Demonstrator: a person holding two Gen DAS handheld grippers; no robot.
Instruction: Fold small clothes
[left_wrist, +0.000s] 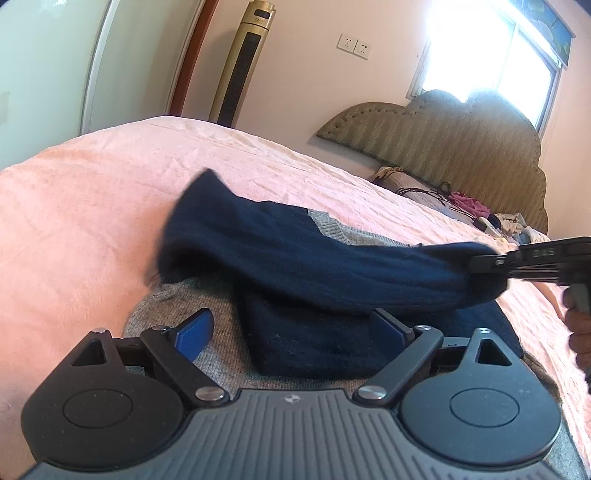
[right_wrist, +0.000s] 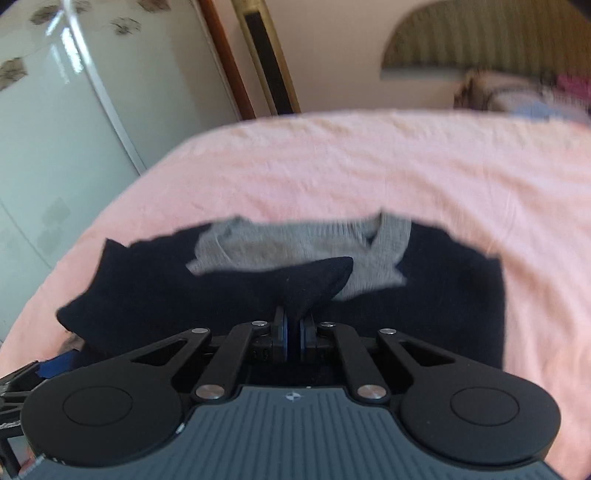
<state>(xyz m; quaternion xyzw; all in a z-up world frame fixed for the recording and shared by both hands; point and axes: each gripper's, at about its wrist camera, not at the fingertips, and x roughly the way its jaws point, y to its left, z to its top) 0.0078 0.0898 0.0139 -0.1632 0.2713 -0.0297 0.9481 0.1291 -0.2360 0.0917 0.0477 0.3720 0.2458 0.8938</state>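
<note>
right claw (right_wrist: 293, 332) pinching navy sleeve (right_wrist: 317, 280); left claw (left_wrist: 295, 332) wide.

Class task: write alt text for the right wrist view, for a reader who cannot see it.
The right hand-held gripper is shut on a fold of a navy and grey sweater, lifting it. The sweater lies on a pink bedspread; the picture is motion-blurred.

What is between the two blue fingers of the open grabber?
In the left wrist view, the left gripper stands open over the sweater. A folded dark blue part of it lies between the fingers, which do not press on it.
</note>
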